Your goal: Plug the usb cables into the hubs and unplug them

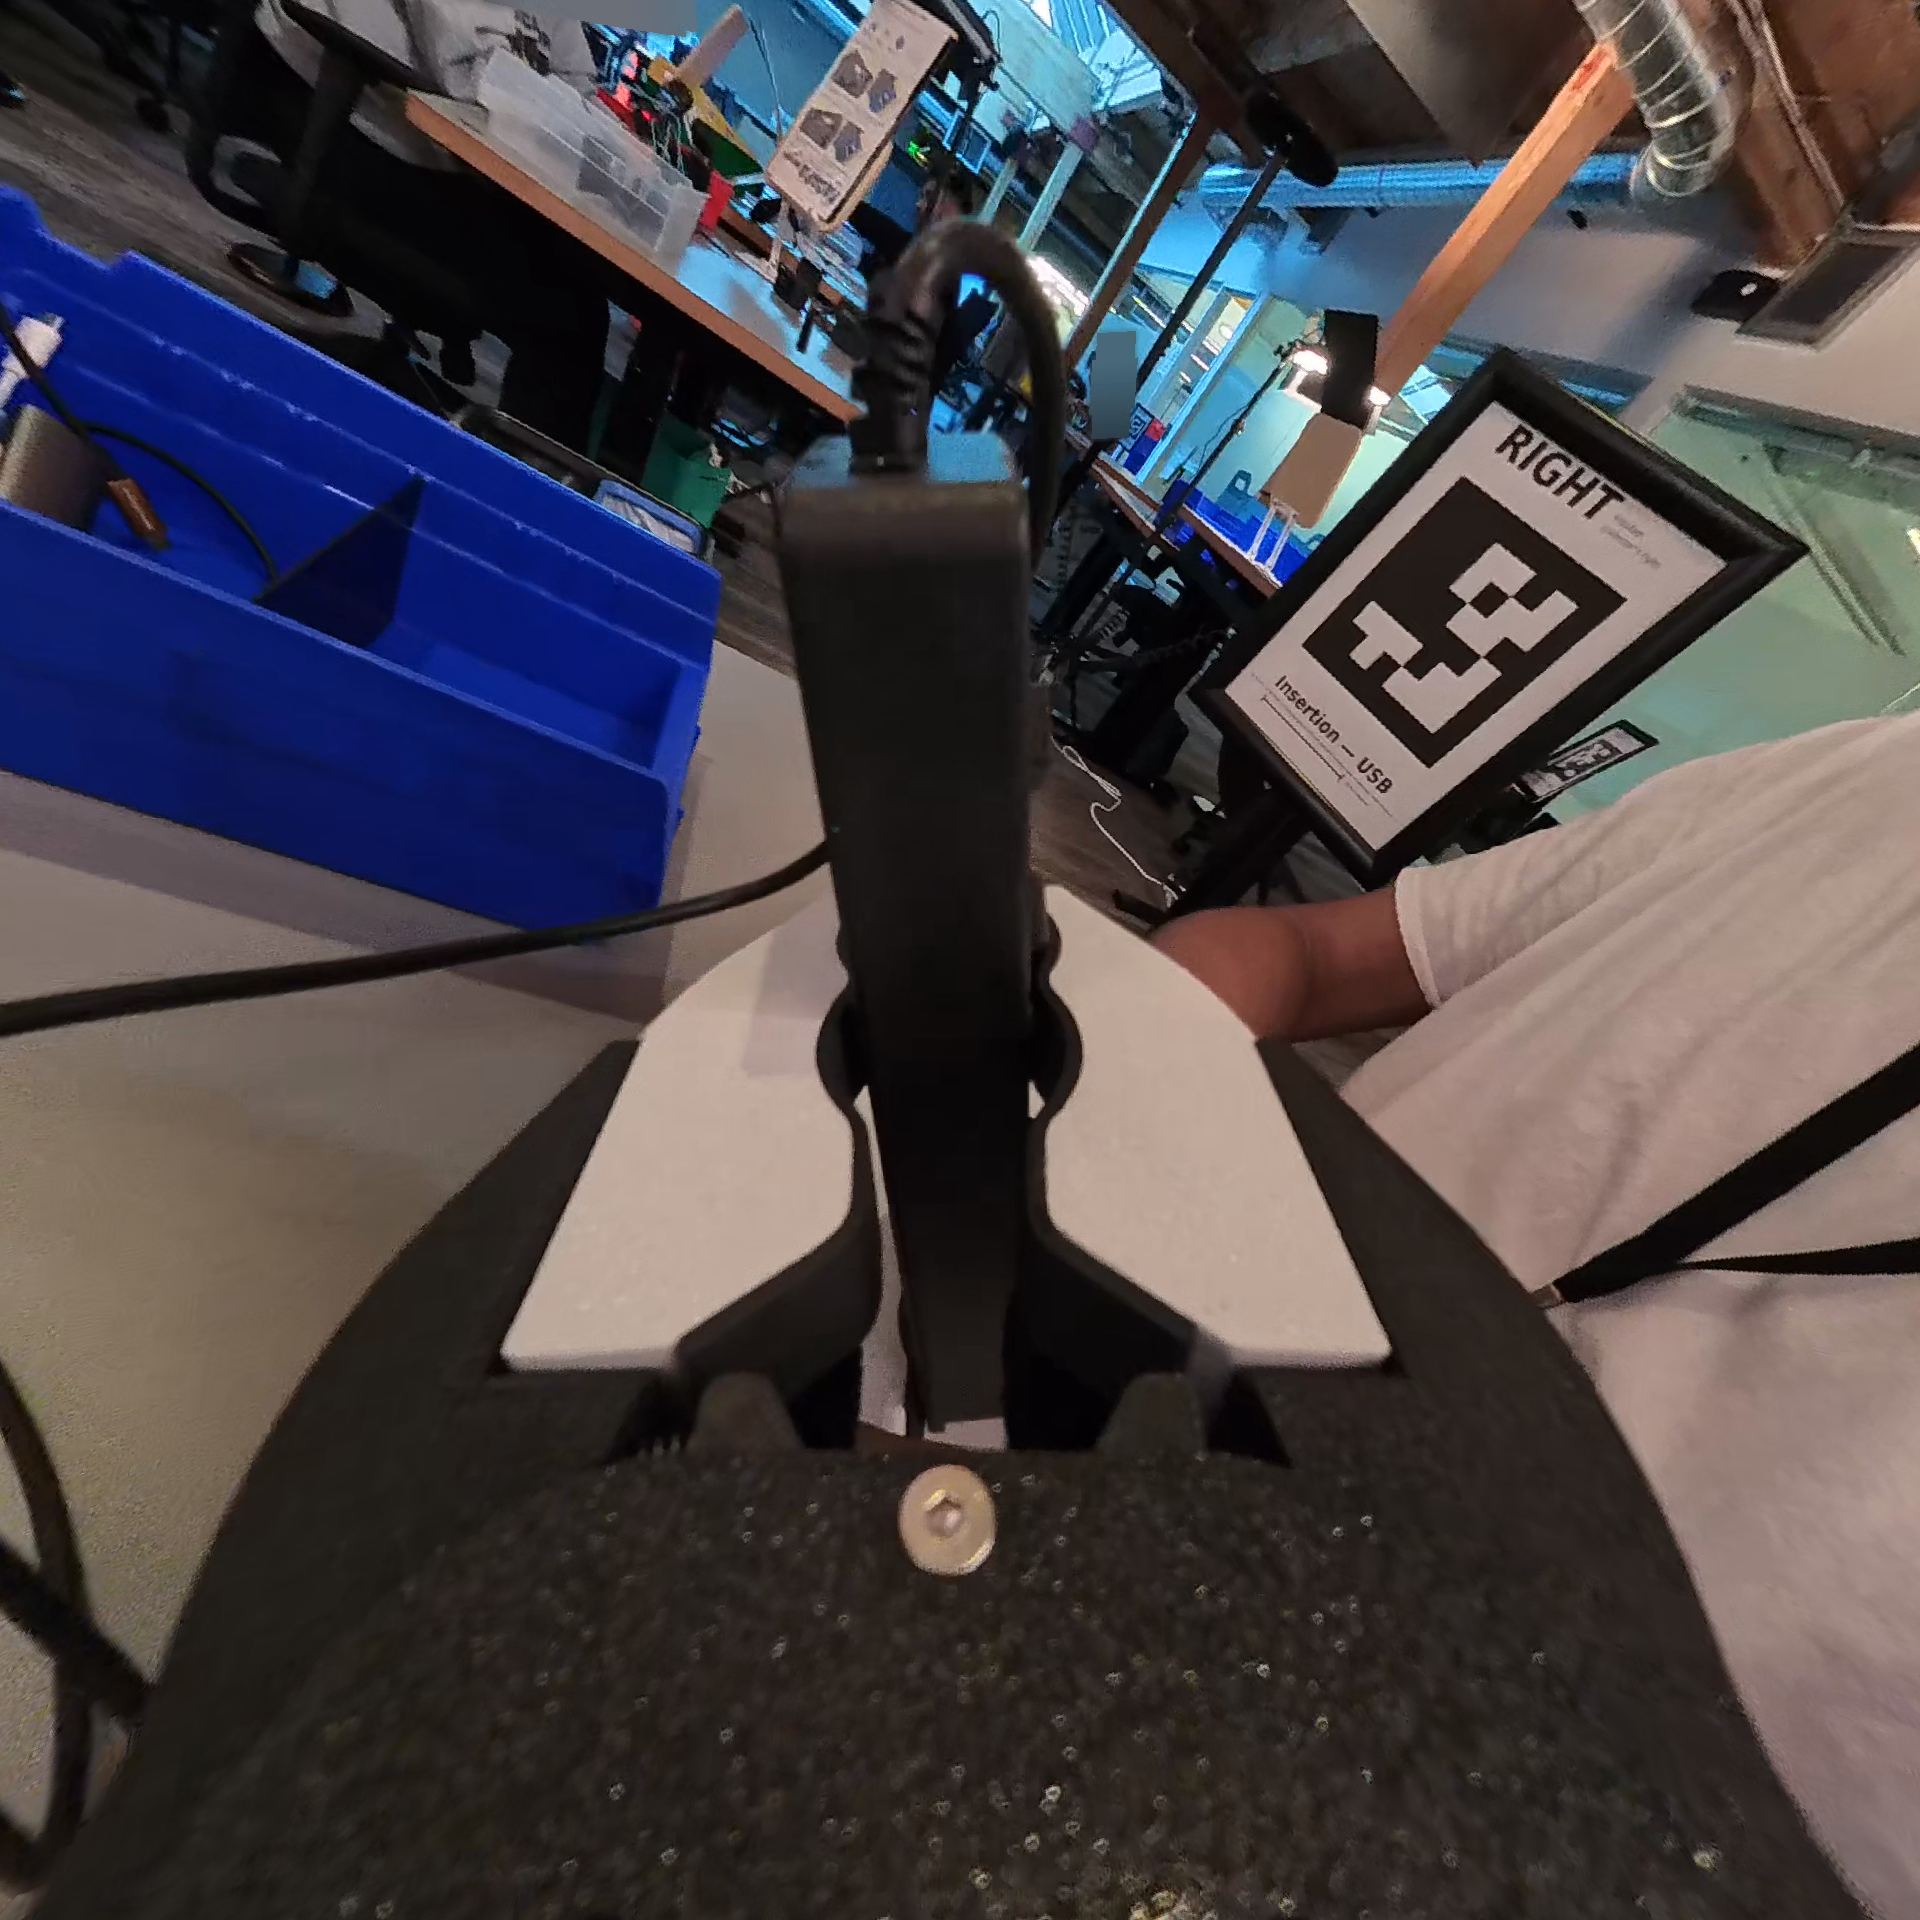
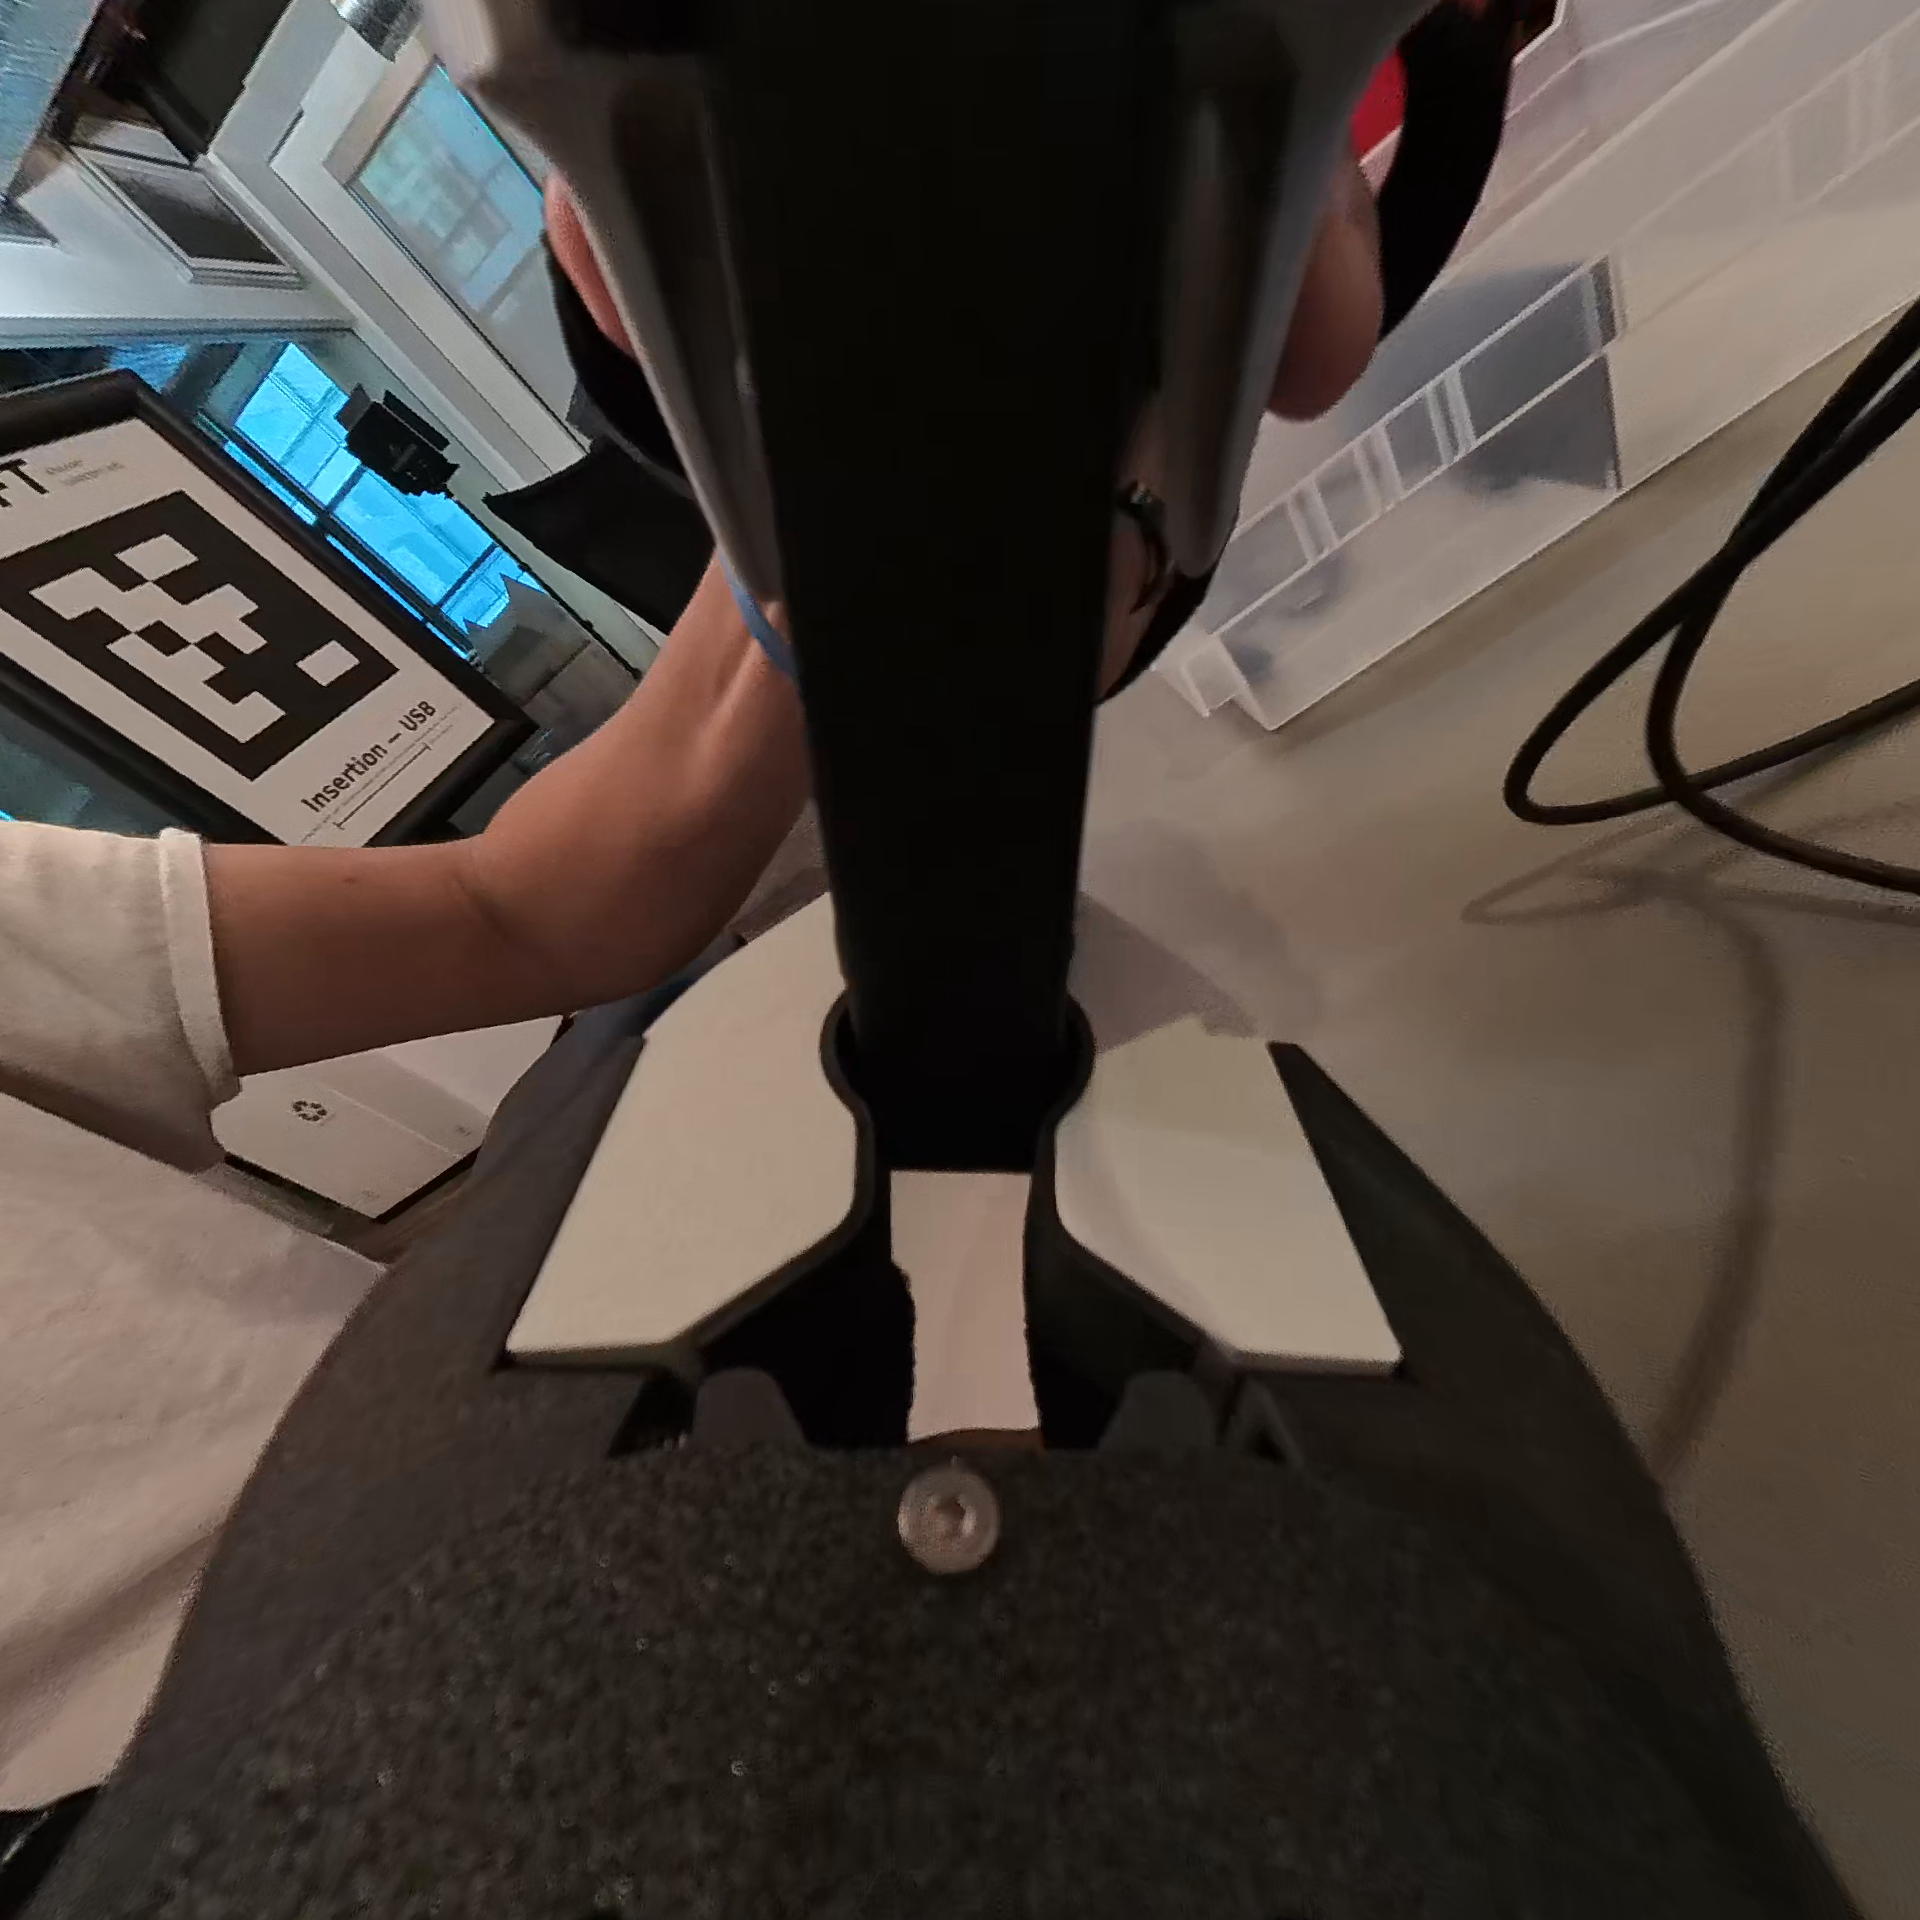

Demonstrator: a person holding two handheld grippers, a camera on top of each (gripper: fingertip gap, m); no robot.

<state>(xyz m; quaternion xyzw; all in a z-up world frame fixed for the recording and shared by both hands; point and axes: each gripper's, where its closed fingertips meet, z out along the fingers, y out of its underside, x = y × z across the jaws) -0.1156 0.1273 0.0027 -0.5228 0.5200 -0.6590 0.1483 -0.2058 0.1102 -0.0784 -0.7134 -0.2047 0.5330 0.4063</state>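
While the left gripper (image 1: 948,992) has its fingers (image 1: 727,1122) squeezed tight on a long black hub (image 1: 914,727), the hub sticks up off the table (image 1: 208,1195). Its black cable (image 1: 416,951) curls out of the far end and runs across the table by the blue bin (image 1: 312,748). That cable could tug — then the hub may twist or slip. The right gripper (image 2: 956,1029) is pinched shut on a black bar (image 2: 935,623) too; I cannot tell if it is a plug or a hub. Its far end is hidden — pushing blind could bend a plug. Loose cable loops (image 2: 1621,727) nearby could snag.
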